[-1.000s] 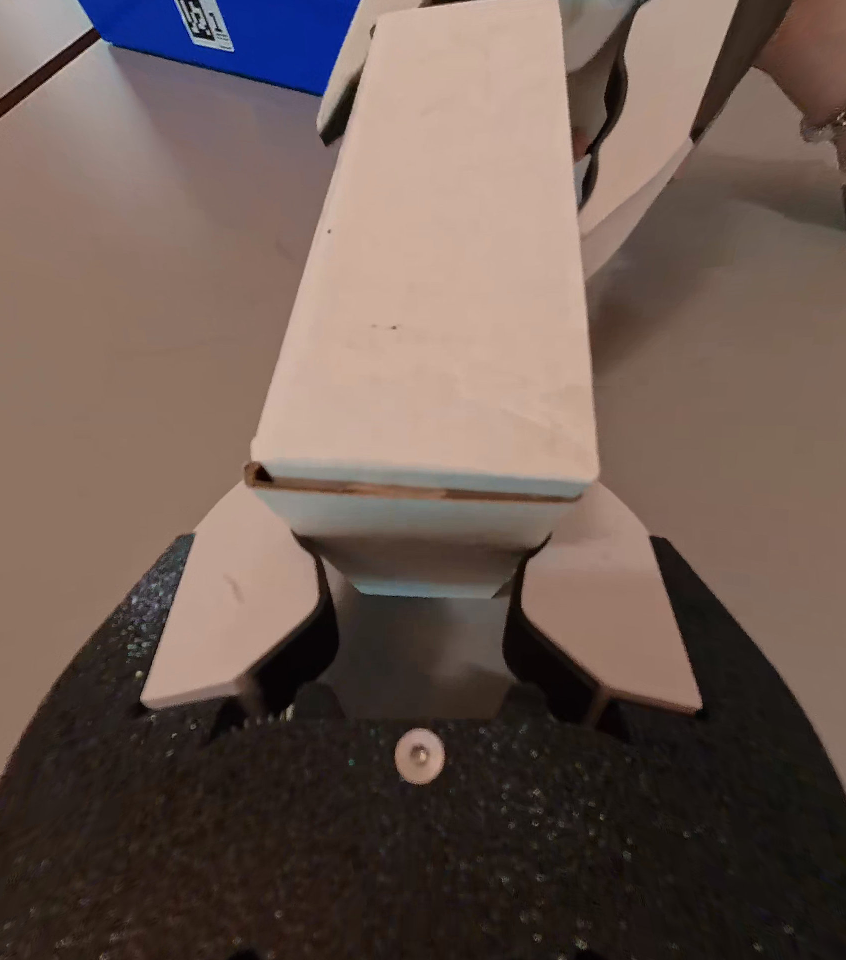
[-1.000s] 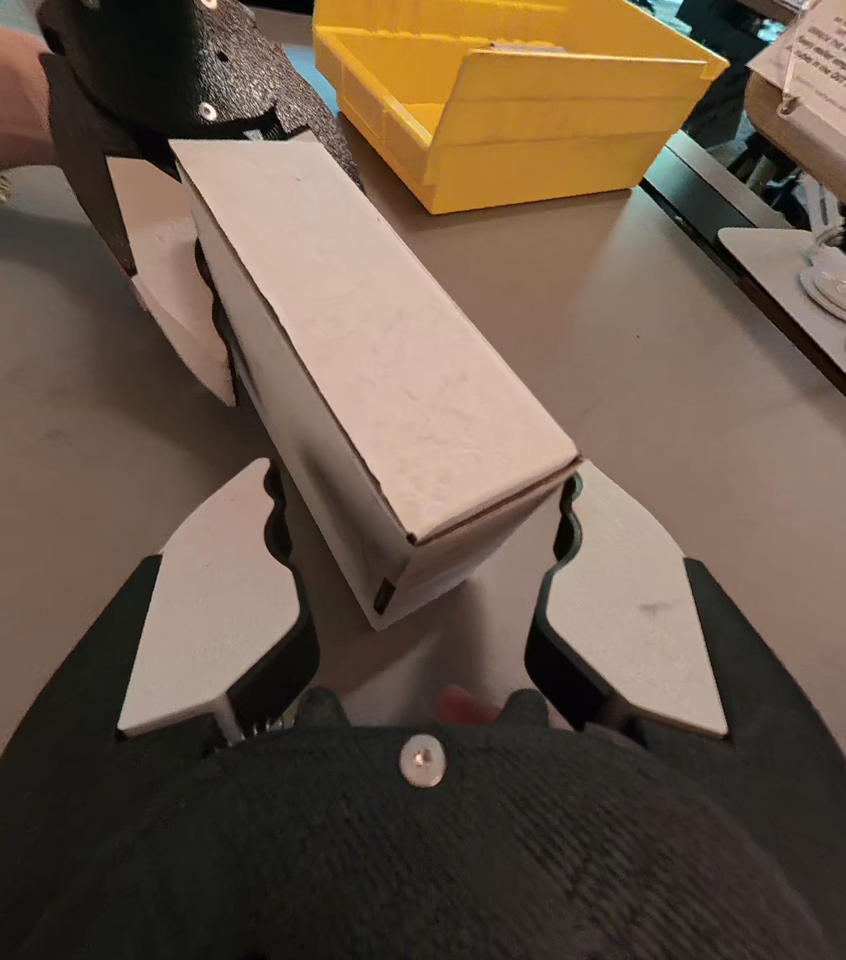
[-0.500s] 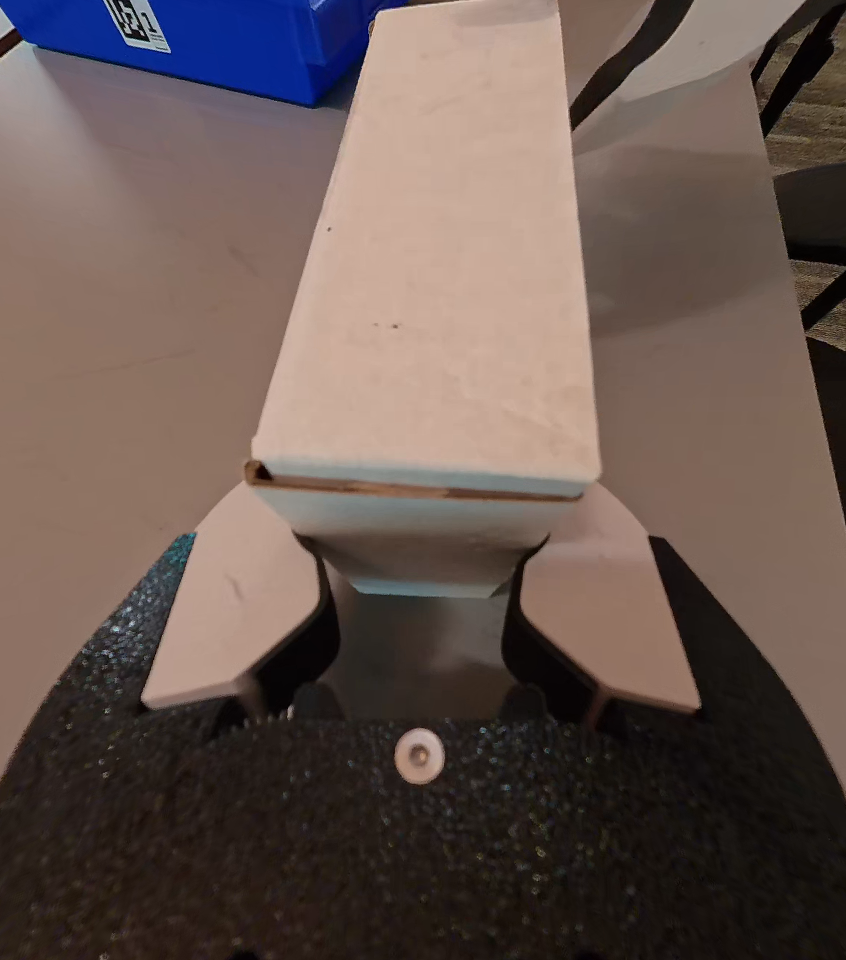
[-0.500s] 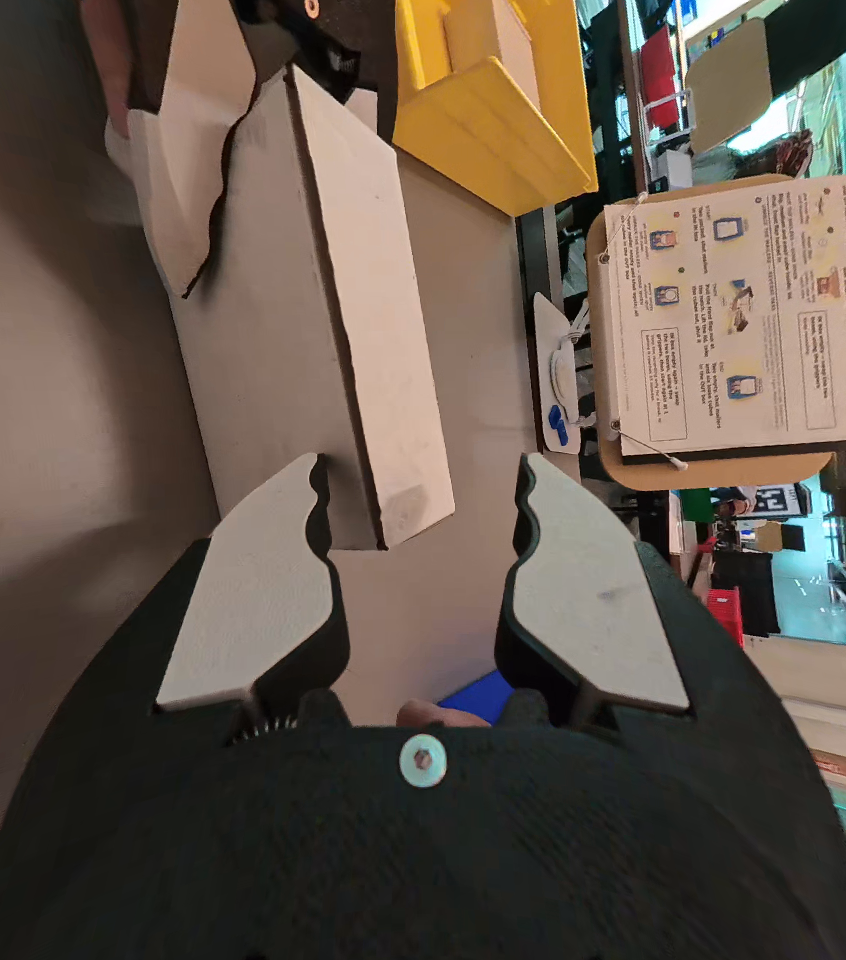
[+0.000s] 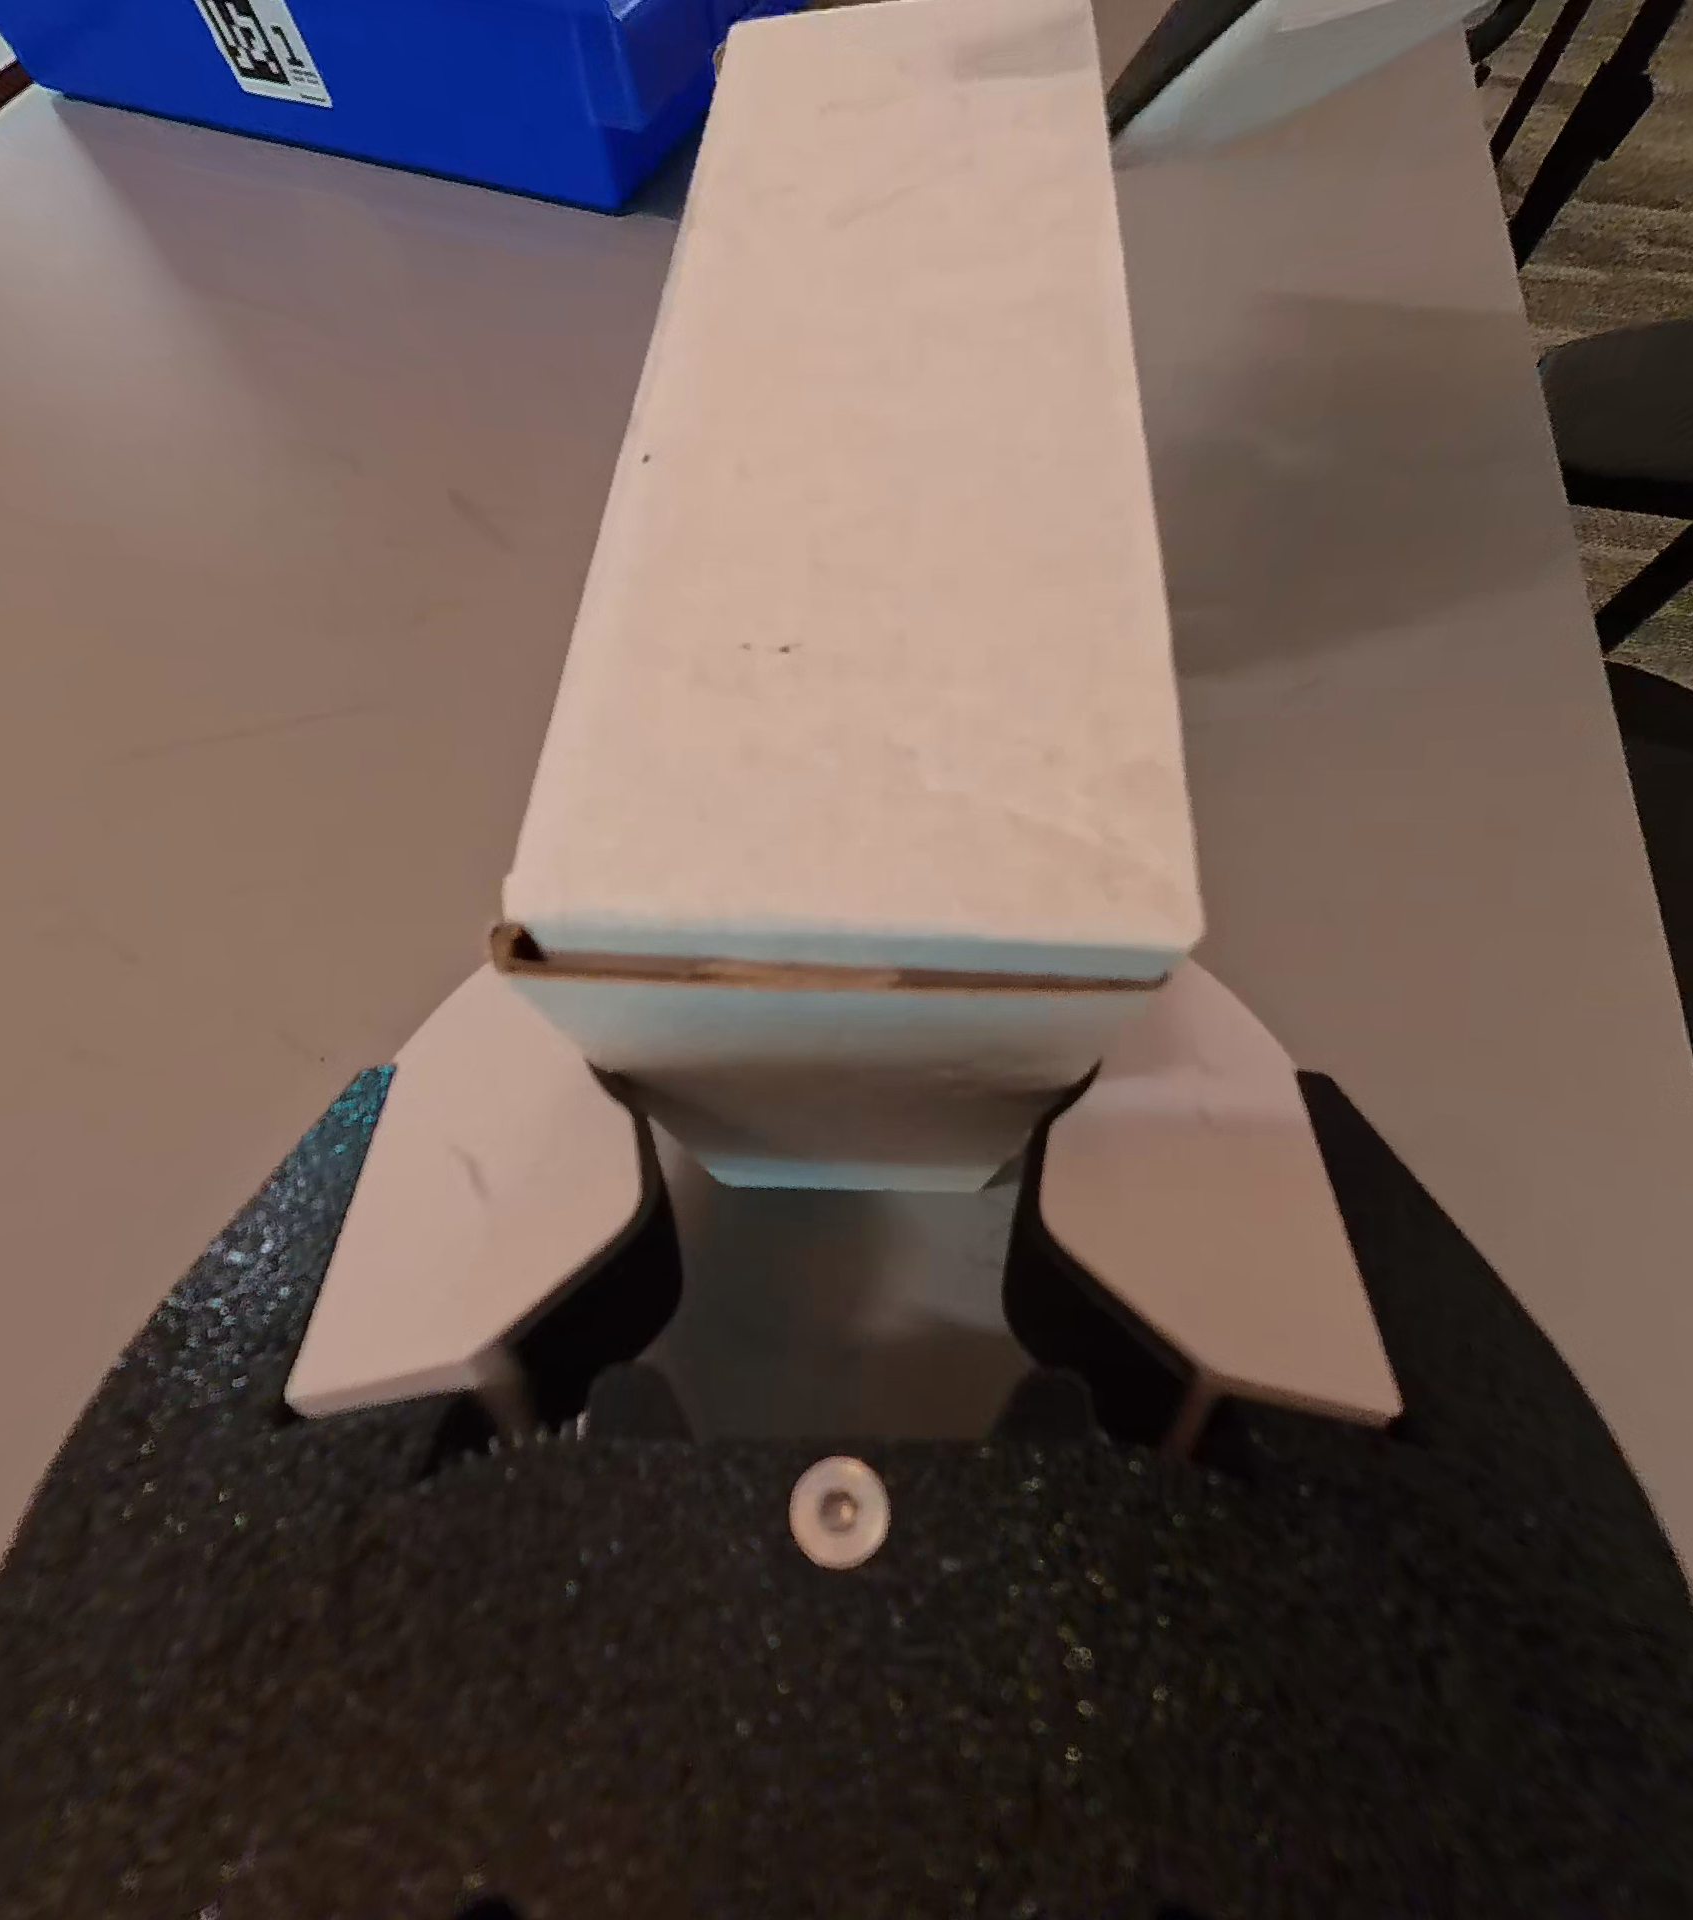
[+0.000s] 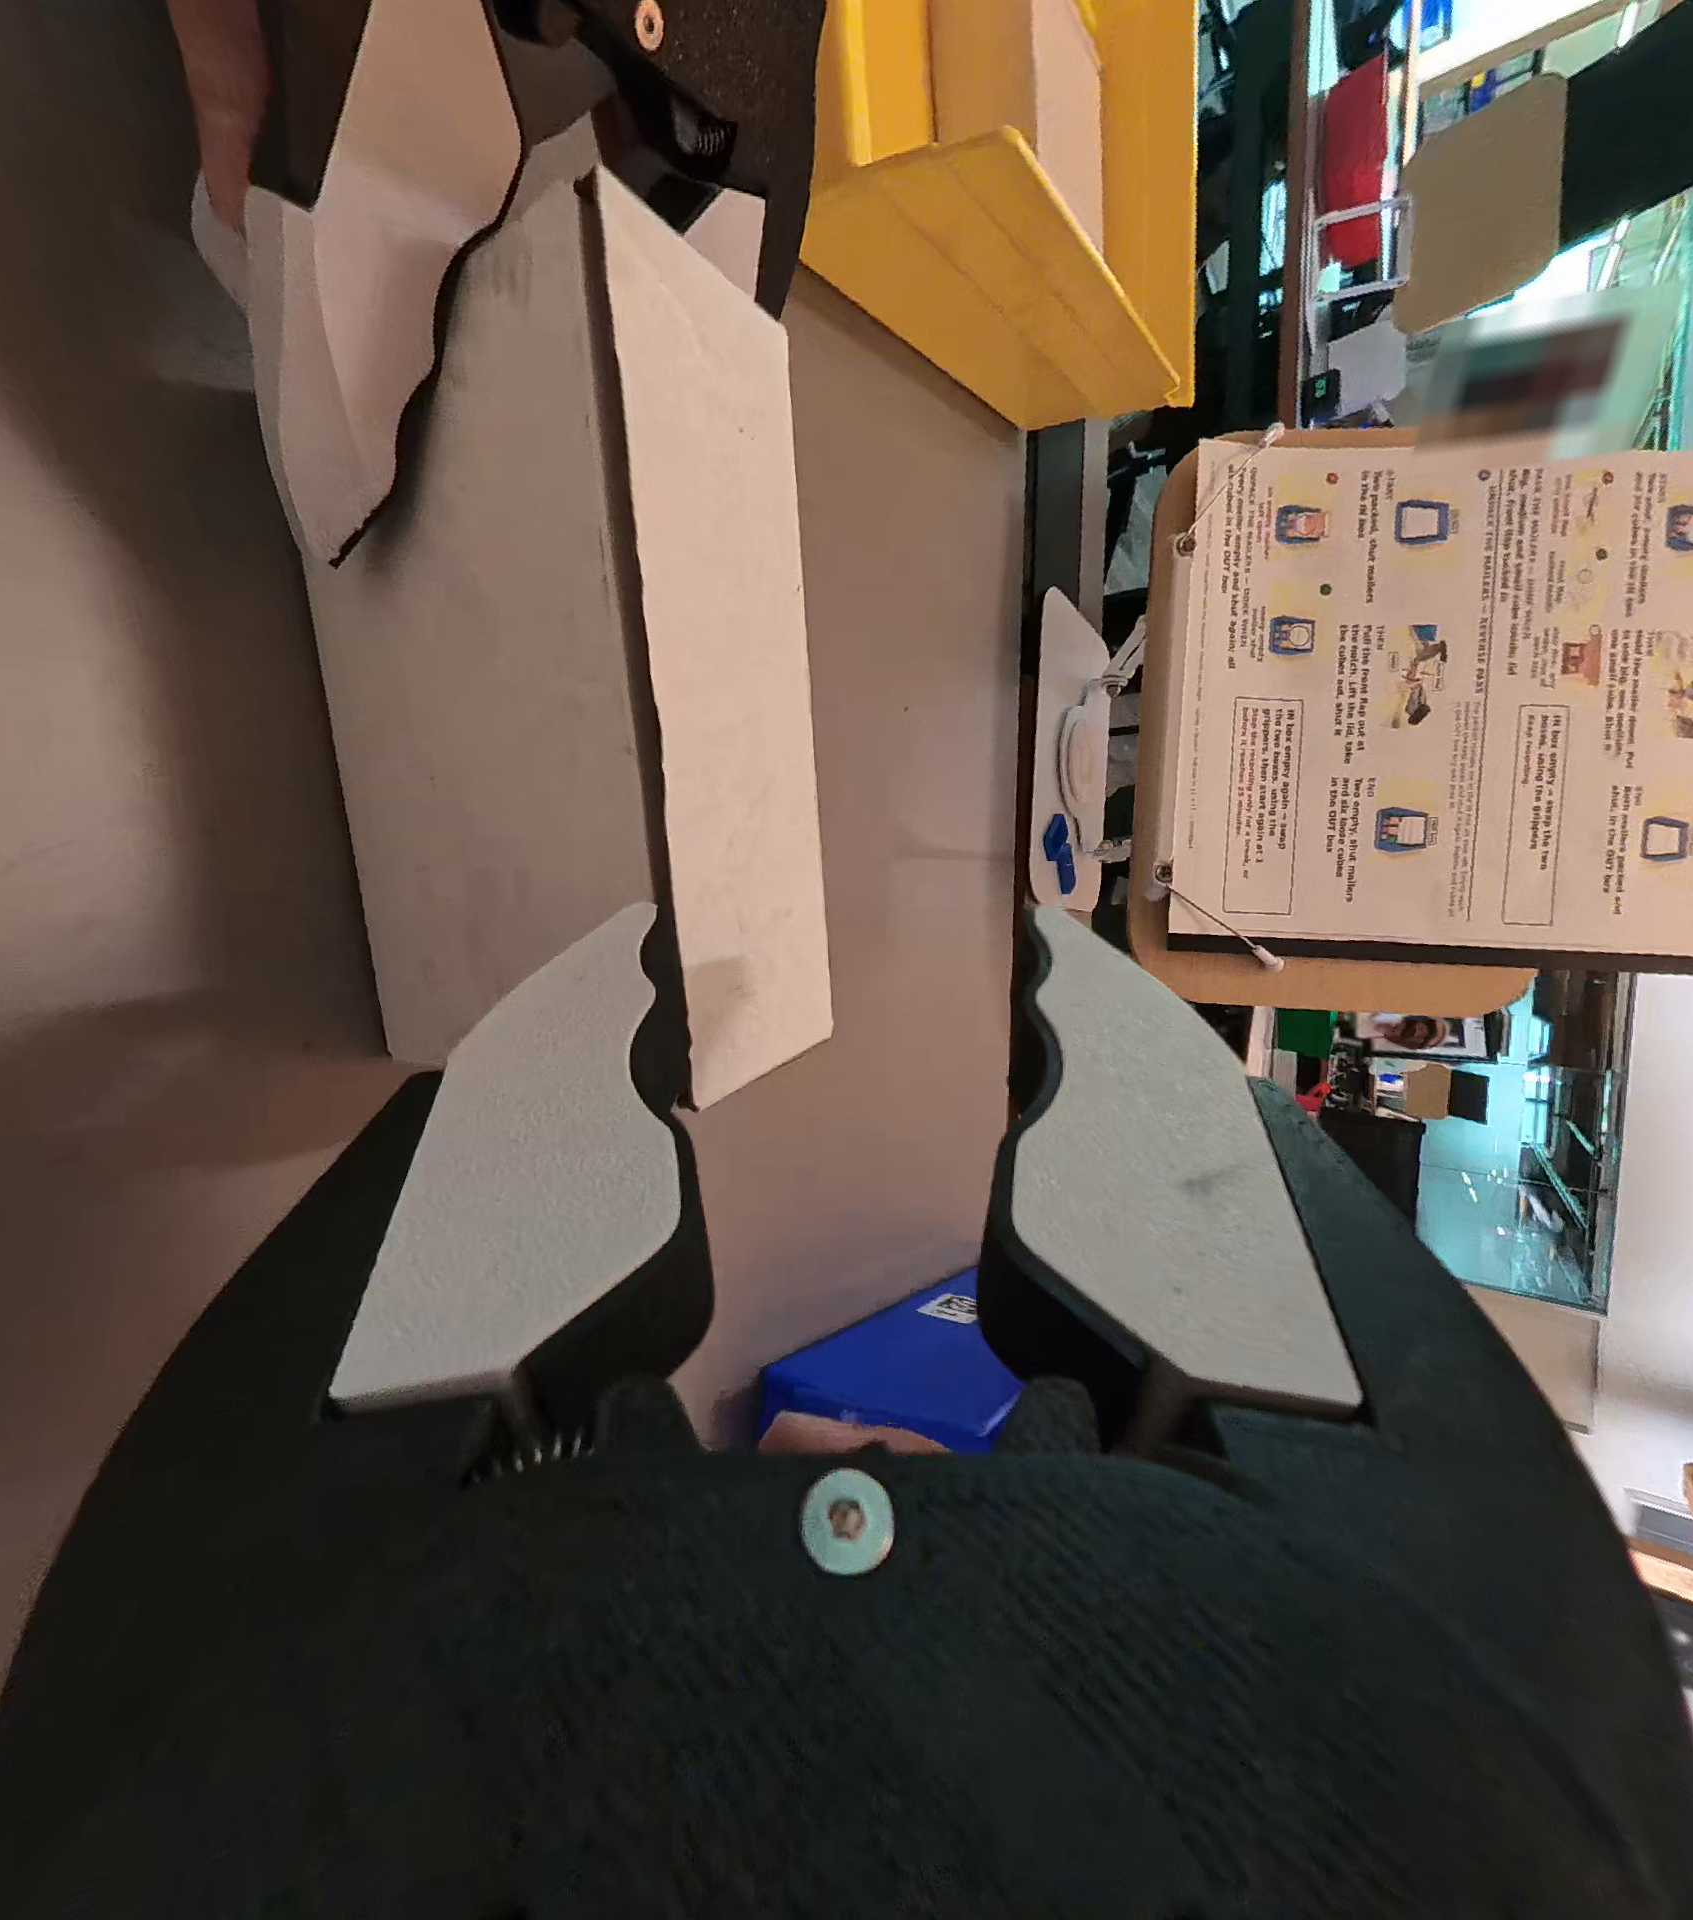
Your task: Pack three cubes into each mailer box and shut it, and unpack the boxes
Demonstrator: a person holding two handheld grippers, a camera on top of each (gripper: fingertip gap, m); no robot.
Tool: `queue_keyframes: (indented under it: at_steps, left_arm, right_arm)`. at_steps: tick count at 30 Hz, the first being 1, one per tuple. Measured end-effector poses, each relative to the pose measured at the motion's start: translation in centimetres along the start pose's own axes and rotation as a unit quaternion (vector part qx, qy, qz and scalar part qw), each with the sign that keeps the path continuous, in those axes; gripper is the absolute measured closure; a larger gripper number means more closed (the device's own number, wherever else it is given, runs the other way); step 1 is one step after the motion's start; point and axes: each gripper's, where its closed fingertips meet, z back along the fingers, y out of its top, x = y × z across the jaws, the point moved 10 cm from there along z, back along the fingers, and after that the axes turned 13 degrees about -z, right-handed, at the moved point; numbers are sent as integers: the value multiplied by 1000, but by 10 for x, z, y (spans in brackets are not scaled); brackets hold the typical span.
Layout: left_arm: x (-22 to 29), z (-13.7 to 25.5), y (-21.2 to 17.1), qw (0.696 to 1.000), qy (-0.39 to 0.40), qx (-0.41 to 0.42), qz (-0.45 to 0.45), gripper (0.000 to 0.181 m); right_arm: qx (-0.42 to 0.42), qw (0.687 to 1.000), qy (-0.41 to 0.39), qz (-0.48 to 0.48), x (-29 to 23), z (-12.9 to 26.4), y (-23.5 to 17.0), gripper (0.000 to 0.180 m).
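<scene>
Mailer box [image 5: 852, 582] between left hand-held gripper [image 5: 842, 1132] fingers

A blue bin [image 5: 426, 94] and yellow bin [image 6: 987, 239] sit on the grey worktop [image 5: 198, 520]; an instruction sheet [image 6: 1486, 707] stands beyond.

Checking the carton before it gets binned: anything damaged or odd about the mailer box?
Only slightly: the mailer box, clamped at one end by the left gripper, shows a curled corner at the lid seam. Otherwise shut and intact.
</scene>
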Motion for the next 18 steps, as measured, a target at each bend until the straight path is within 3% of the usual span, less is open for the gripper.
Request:
queue_keyframes:
  at_steps: [4, 11, 16, 18]
  left_arm:
    - [-2, 0, 0, 1000, -5, 3, 9, 105]
    - [-1, -1, 0, 1000, 6, -2, 6, 105]
    - [-3, -1, 0, 999, 16, -1, 28, 106]
    - [-3, -1, 0, 999, 18, -3, 28, 106]
  right_arm:
    - [-11, 1000, 9, 27, -4, -3, 0, 136]
    - [-28, 995, -48, 88, -17, -5, 2, 146]
    - [-21, 997, -65, 31, -22, -16, -6, 176]
    - [-28, 994, -84, 63, -25, -20, -7, 179]
